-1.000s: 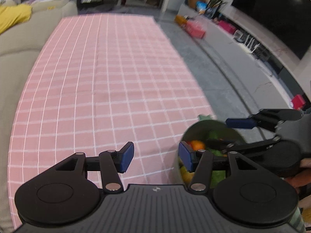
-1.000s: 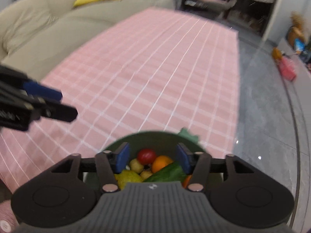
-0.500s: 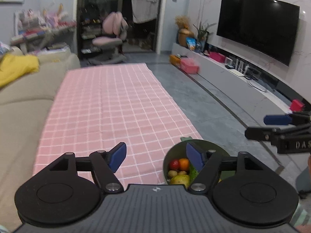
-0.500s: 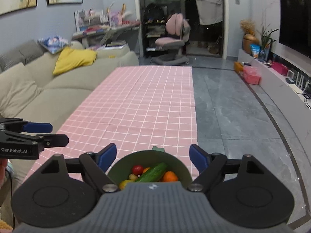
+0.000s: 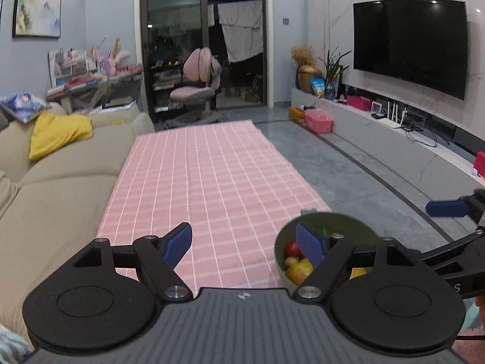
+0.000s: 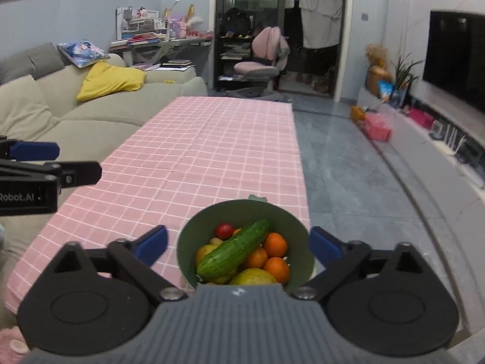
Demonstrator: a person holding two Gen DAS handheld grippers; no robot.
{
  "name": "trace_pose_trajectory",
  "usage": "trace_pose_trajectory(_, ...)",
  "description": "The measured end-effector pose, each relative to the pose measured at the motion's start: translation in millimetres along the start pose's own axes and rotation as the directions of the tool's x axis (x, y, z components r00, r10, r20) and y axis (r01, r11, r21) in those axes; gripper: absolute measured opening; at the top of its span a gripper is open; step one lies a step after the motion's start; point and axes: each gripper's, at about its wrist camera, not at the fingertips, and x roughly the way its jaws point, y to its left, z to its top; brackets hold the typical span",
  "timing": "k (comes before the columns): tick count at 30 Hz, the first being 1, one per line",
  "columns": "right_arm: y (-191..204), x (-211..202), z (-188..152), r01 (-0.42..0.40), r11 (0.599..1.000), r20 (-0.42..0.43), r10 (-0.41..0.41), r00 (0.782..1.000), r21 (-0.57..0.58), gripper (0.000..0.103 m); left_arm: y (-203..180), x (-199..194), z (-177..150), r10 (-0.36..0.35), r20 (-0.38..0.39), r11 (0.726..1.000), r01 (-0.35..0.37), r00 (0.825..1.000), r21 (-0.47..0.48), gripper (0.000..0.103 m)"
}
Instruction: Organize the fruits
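A green bowl stands at the near right corner of the pink checked tablecloth. It holds a cucumber, a red tomato, oranges and yellow fruit. My right gripper is open and empty, raised above the bowl with its jaws spread wider than the rim. My left gripper is open and empty, to the left of the bowl, above the cloth. Each gripper shows at the edge of the other's view.
A beige sofa with a yellow cushion runs along the table's left side. Grey floor lies to the right, with a TV bench and TV. A pink chair stands beyond the far end.
Both grippers have risen and tilted up from close over the bowl, so the whole room shows. Both jaws have opened wider. The bowl and fruit have not moved.
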Motion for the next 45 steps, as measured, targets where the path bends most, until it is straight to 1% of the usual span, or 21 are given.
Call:
trace_pose_trajectory(4,13.5,1.9,-8.0,0.045,0.997,0.008,-0.044,0.999,-0.070,0.099,3.2,10.3,-9.8,0.011,-0.053,1.000,-0.010,0.999,0.011,0.094)
trace_pose_trajectory(6,15.0,5.2,-10.5,0.055,0.995,0.001,-0.055,0.998,-0.079,0.099,7.7,13.7,-15.2,0.010,-0.077,1.000,-0.010,0.997,-0.001,0.094)
trace_pose_trajectory(9,13.2,14.9,-11.5,0.049,0.997,-0.026,-0.051,0.998,-0.054,0.099,14.2,19.0,-16.7,0.017,-0.117,1.000,-0.019,0.993,-0.021,0.094)
trace_pose_trajectory(12,11.1,23.6,-12.3,0.045,0.999,-0.054,-0.046,0.997,-0.027,0.099,15.9,23.1,-17.1,0.065,-0.138,0.998,-0.067,0.988,-0.005,0.098)
trace_pose_trajectory(14,10.0,28.8,-12.5,0.042,0.999,-0.063,-0.042,0.997,-0.004,0.099,15.3,25.8,-20.9,0.076,-0.155,0.997,-0.076,0.985,0.007,0.098)
trace_pose_trajectory(18,10.6,37.5,-15.0,0.049,0.998,-0.089,-0.046,0.995,0.034,0.099,15.4,30.5,-25.0,0.041,-0.186,0.999,-0.043,0.982,-0.007,0.098)
trace_pose_trajectory(21,8.8,42.9,-16.9,0.056,0.997,-0.106,-0.051,0.993,0.049,0.099,16.1,33.8,-28.7,0.030,-0.215,0.999,-0.034,0.976,-0.016,0.098)
trace_pose_trajectory(26,1.4,47.4,-22.6,0.058,0.995,-0.133,-0.046,0.990,0.087,0.099,12.1,43.2,-37.2,-0.027,-0.304,0.999,0.018,0.952,-0.034,0.097)
trace_pose_trajectory(30,-3.5,45.2,-23.9,0.047,0.993,-0.121,-0.034,0.992,0.107,0.099,6.9,42.9,-38.2,-0.014,-0.314,1.000,0.012,0.949,-0.010,0.097)
trace_pose_trajectory(34,-5.6,42.2,-26.3,0.038,0.993,-0.111,-0.025,0.993,0.111,0.099,3.2,41.8,-38.7,-0.029,-0.318,1.000,0.025,0.948,-0.016,0.097)
trace_pose_trajectory(38,-8.6,41.3,-27.1,0.037,0.993,-0.113,-0.024,0.993,0.115,0.099,-0.1,42.3,-39.3,-0.026,-0.321,1.000,0.026,0.947,-0.004,0.097)
trace_pose_trajectory(45,-10.3,40.6,-28.1,0.030,0.992,-0.117,-0.015,0.993,0.123,0.099,1.4,43.4,-39.7,-0.025,-0.326,1.000,0.020,0.945,-0.018,0.097)
